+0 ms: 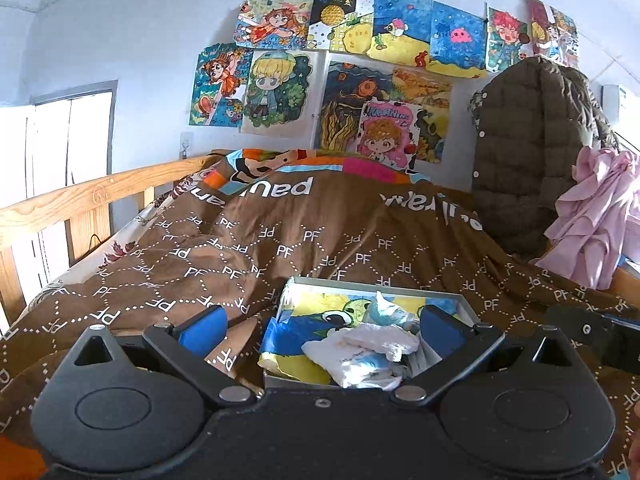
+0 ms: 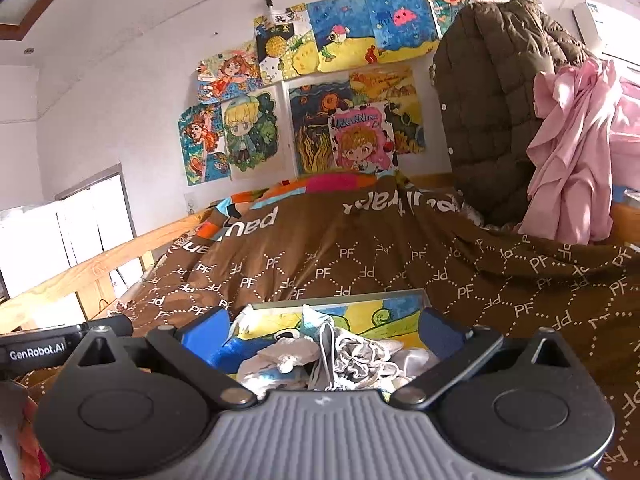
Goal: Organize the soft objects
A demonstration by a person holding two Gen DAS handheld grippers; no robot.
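Brown bedspread (image 1: 320, 240) covers the bed under a wall of drawings (image 1: 340, 72); on it sits a shallow box (image 1: 466, 304) holding crumpled white cloths (image 1: 360, 348); the left hand-held gripper (image 1: 320, 326) hangs just before the box, fingers apart, empty; the right hand-held gripper (image 2: 320, 330) likewise spread, grey-white cloths (image 2: 352, 354) lying between its blue pads (image 2: 204, 336).

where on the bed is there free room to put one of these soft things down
The brown quilt lies bare between the box and the pillow, and leftward toward the wooden rail. The box is crowded with crumpled cloths. The right edge is taken by the dark coat and pink cloth.
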